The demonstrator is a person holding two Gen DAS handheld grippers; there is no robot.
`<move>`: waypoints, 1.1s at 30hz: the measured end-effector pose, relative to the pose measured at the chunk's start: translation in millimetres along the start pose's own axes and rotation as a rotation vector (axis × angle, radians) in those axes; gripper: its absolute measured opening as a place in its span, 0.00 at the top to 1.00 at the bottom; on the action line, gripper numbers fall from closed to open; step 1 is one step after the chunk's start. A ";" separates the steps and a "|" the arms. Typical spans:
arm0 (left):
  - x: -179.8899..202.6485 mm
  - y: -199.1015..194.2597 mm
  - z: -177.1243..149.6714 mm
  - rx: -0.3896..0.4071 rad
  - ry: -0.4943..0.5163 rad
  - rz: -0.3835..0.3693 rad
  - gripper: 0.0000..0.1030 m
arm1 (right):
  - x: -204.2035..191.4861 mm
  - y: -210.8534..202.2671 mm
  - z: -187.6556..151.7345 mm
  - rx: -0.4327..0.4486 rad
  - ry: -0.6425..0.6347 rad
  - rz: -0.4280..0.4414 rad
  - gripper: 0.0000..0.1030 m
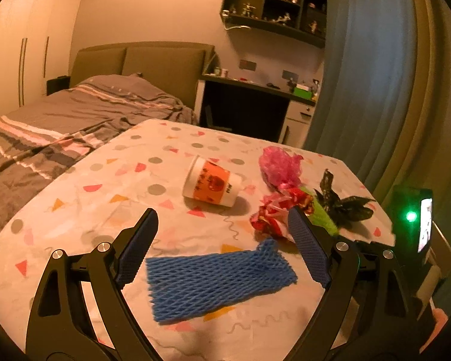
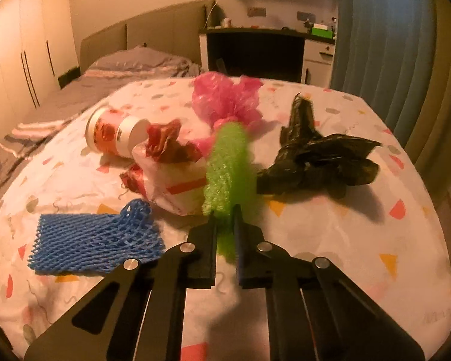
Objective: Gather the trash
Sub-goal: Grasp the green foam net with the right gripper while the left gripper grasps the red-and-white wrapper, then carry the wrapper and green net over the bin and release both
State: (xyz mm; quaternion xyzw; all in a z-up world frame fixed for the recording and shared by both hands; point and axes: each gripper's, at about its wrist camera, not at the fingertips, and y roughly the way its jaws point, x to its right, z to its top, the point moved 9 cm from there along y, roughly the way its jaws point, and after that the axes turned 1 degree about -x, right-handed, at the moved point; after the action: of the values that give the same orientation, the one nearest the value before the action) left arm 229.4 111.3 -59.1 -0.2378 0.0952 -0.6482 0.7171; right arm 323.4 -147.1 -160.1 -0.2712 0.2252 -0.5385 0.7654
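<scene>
Left gripper (image 1: 222, 221): your left jaws stand wide apart with nothing between them, above the tabletop (image 1: 75, 210), which wears a white cloth printed with coloured triangles and dots.

Right gripper (image 2: 225, 219): your right jaws are pressed nearly together on the near end of the green foam net (image 2: 225, 156), which sticks up and away from you toward 12 o'clock and looks blurred.

Blue foam net (image 1: 219, 279): it lies flat on the tabletop just beyond your left jaws, one corner curled up at its 1 o'clock; in the right wrist view it sits at 9 o'clock from the right gripper.

Paper cup (image 1: 212, 185): white with an orange band, tipped on its side near the middle of the tabletop, at 12 o'clock from the blue foam net.

Red and white wrapper (image 2: 165, 174): crumpled, touching the cup's open end and just beside the green foam net.

Pink plastic bag (image 2: 225, 99): bunched up at the far side, at 12 o'clock from the green foam net.

Black plastic bag (image 2: 318, 156): crumpled on the tabletop at 3 o'clock from the green foam net, apart from it.

Beyond the tabletop: a bed (image 1: 75, 111) with a grey striped cover at 10 o'clock, and a blue curtain (image 1: 369, 60) at 2 o'clock.
</scene>
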 end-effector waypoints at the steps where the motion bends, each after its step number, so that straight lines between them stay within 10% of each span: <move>1: 3.7 2.4 -1.2 -0.005 0.008 -0.006 0.16 | 3.8 -4.4 0.3 0.017 0.006 -0.009 0.90; 13: 61.9 51.7 -5.0 -0.076 0.043 -0.103 0.19 | 50.2 -68.1 8.1 0.168 0.112 -0.027 0.91; 19: 88.3 93.0 -9.6 -0.141 0.095 -0.110 0.41 | 61.8 -83.9 4.4 0.192 0.111 -0.030 0.91; 26: 89.6 116.3 -22.9 -0.225 0.096 -0.118 0.89 | 78.1 -92.3 -2.9 0.192 0.124 -0.028 0.91; 33: 90.7 88.8 -7.3 -0.145 0.105 -0.140 0.98 | 89.8 -106.9 -5.4 0.216 0.144 -0.033 0.91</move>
State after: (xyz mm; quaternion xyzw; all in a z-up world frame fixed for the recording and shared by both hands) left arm 317.6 25.5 -91.2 -0.2610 0.1622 -0.6996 0.6451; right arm 273.6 -262.2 -98.6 -0.1513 0.2158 -0.5901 0.7631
